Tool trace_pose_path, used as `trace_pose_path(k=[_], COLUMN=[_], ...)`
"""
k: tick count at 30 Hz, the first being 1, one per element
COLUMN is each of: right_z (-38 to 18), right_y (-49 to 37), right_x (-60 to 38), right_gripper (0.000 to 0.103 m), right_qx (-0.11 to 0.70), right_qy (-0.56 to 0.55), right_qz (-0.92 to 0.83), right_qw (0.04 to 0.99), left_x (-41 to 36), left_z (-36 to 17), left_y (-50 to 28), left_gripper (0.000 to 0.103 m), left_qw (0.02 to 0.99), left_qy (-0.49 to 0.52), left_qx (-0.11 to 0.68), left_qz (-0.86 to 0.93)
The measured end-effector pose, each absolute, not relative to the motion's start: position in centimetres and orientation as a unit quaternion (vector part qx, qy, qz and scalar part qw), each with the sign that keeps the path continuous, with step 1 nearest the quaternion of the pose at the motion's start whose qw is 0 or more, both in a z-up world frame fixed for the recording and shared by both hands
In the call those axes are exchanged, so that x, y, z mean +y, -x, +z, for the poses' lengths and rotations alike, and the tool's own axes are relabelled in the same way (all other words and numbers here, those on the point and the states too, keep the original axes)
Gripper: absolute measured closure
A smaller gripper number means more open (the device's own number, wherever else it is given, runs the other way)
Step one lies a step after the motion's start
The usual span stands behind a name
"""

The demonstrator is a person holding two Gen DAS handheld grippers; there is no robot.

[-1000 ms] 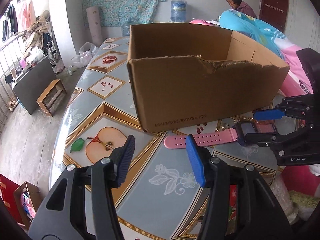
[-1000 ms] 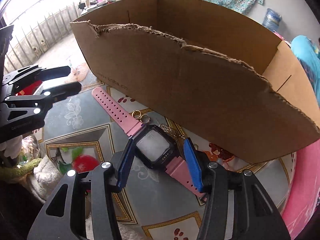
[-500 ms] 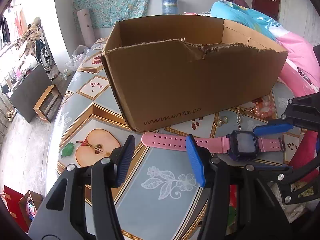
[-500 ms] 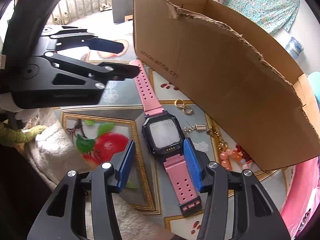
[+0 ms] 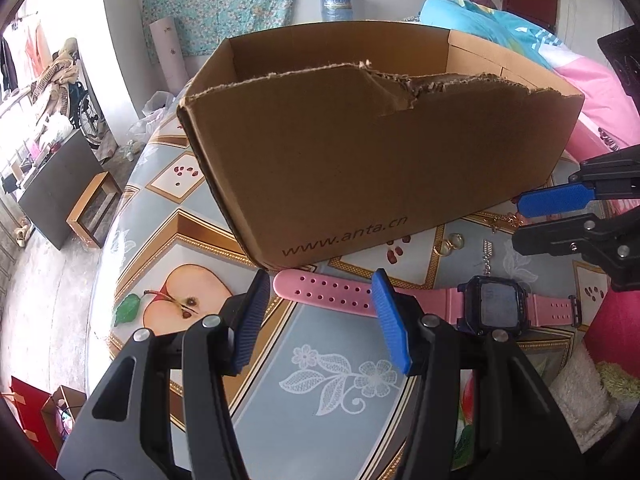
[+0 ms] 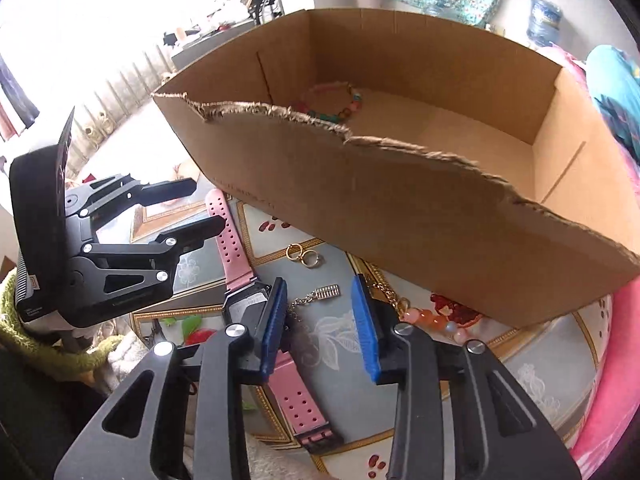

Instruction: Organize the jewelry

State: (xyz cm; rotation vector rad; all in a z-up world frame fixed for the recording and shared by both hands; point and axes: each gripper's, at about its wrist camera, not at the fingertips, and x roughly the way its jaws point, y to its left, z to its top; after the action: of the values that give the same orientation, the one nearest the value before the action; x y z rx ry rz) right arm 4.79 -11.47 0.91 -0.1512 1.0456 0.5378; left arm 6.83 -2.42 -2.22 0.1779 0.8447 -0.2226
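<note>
**Grippers above the watch, nothing gripped**

The right gripper (image 6: 320, 320) is closing its jaws; between them lies only a silver chain charm (image 6: 327, 293) on the table (image 5: 340, 380), ungripped. The left gripper (image 5: 320, 320) hangs with jaws half apart, holding nothing. The pink watch (image 5: 496, 306) lies flat beside the cardboard box (image 5: 380, 152), long axis parallel to the box's near wall, its free strap end pointing toward the left gripper.
</note>
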Motion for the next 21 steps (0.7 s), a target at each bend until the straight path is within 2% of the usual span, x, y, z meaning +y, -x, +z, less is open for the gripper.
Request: trace_pose_path(k=[10,21], right_z=[-0.9,0.5], right_y=[-5.9,-6.5], right_x=[-9.8,-11.4], right_gripper=[0.090,0.091], right_qx=[0.497,0.489], right_qy=[0.184,0.190], right_qz=[0.262,0.202], right_qw=[0.807,0.827], left_x=[-3.3,-2.8], left_z=[-2.9,-2.8], left_y=[-7.7,-8.1], left_gripper=[0.051,0.051], left_qw=[0.896,0.895], left_qy=[-0.095,-0.088], left_qx=[0.423,0.427], left_qz=[-0.096,-0.098])
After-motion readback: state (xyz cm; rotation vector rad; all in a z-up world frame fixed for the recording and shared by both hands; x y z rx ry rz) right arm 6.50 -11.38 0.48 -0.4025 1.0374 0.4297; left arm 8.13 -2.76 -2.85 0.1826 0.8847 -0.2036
